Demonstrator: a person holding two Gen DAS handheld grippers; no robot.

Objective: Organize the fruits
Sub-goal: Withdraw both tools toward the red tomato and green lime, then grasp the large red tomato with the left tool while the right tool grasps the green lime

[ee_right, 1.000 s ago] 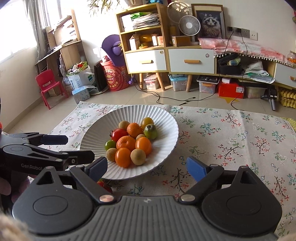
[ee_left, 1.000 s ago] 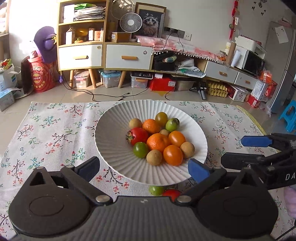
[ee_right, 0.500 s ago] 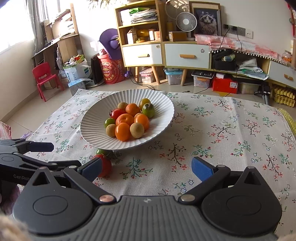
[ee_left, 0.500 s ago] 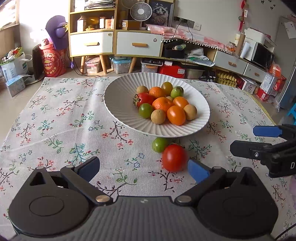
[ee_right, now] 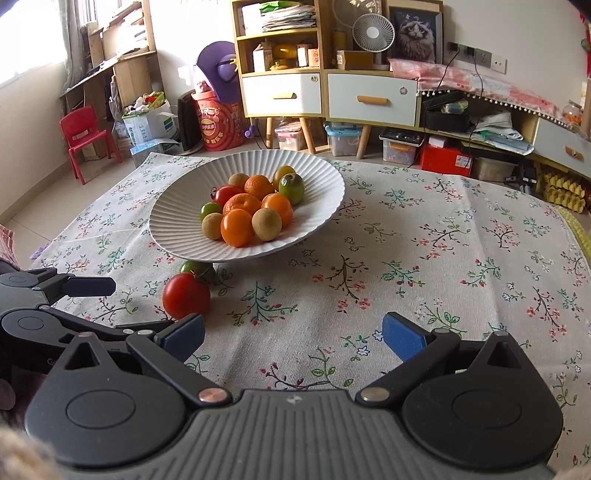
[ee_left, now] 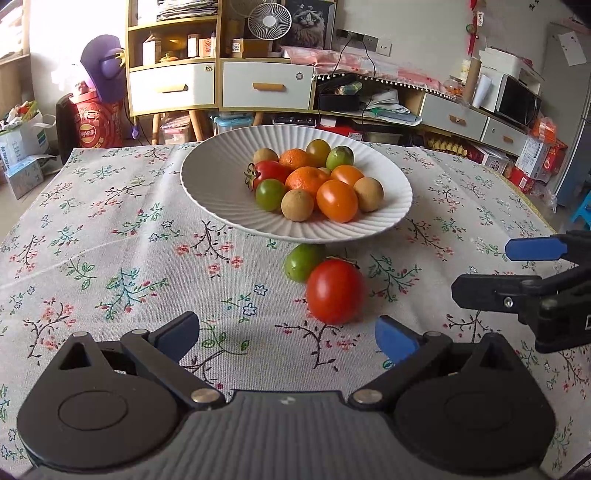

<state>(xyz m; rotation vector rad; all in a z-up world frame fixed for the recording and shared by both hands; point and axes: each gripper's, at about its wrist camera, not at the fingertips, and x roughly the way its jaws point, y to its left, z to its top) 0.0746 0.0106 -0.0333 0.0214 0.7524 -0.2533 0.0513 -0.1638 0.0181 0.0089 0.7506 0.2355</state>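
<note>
Both grippers have pulled back from the plate (ee_left: pixel 207 184); left gripper (ee_left: pixel 286 334) and right gripper (ee_right: pixel 293 338) hover spread, seemingly level.

fruits (ee_left: pixel 314 181) in bowl (ee_left: pixel 207 184) | tomato (ee_left: pixel 334 295), lime (ee_left: pixel 303 261) on tablecloth (ee_left: pixel 110 240) before bowl

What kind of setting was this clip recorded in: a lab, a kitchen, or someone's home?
Most likely a lived-in home living room, not a lab. A table under a floral tablecloth holds a white fruit plate. Behind it stand a drawer cabinet with a desk fan and framed cat picture, and a child's red chair.
</note>
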